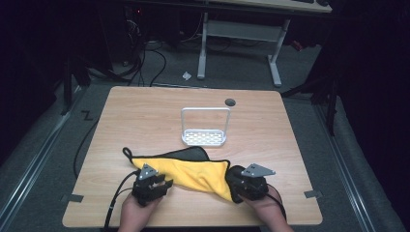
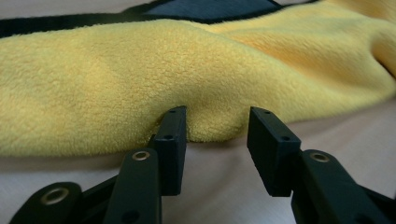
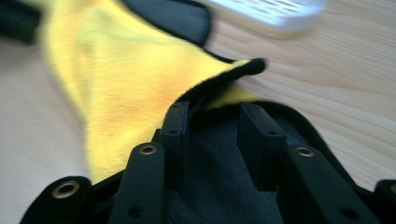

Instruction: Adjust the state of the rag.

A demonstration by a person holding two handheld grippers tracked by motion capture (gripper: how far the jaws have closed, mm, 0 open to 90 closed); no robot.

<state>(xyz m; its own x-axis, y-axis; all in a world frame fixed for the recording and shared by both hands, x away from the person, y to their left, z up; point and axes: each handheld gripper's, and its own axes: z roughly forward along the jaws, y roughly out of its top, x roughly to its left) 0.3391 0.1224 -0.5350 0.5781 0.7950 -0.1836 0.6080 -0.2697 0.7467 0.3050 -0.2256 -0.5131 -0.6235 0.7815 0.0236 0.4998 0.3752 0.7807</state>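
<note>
cloth (image 1: 193,170), yellow fleece with a black border and a dark underside, lies crumpled on the near half of the wooden desk (image 1: 145,111), stretched roughly from left to right between the two hands. a small loop of the black edging sticks out at its far left corner.

left hand-held gripper (image 1: 162,185) sits at the cloth's near left edge, held in the person's left hand (image 1: 138,212). in the left gripper view its jaws stand apart, with a rounded fold of the yellow fleece (image 2: 196,84) bulging into the gap between them; the left jaw presses against the fabric, the right one is just beside it, and nothing is pinched.

right hand-held gripper (image 1: 238,186) is at the cloth's near right corner, held in the right hand (image 1: 266,208), with a grey three-cornered plate on top. in the right gripper view its jaws are also apart, and the dark side of the cloth (image 3: 215,186) lies beneath and between them, while a black-edged corner of the yellow side curls up just beyond the tips. that view is somewhat blurred.

white rack (image 1: 204,137) with a perforated base and a tall wire handle stands farther back near the middle of the desk, close to the cloth's far edge but apart from it. a round dark grommet hole (image 1: 230,102) sits in the desk behind it. cables trail from both grippers toward the near edge.
</note>
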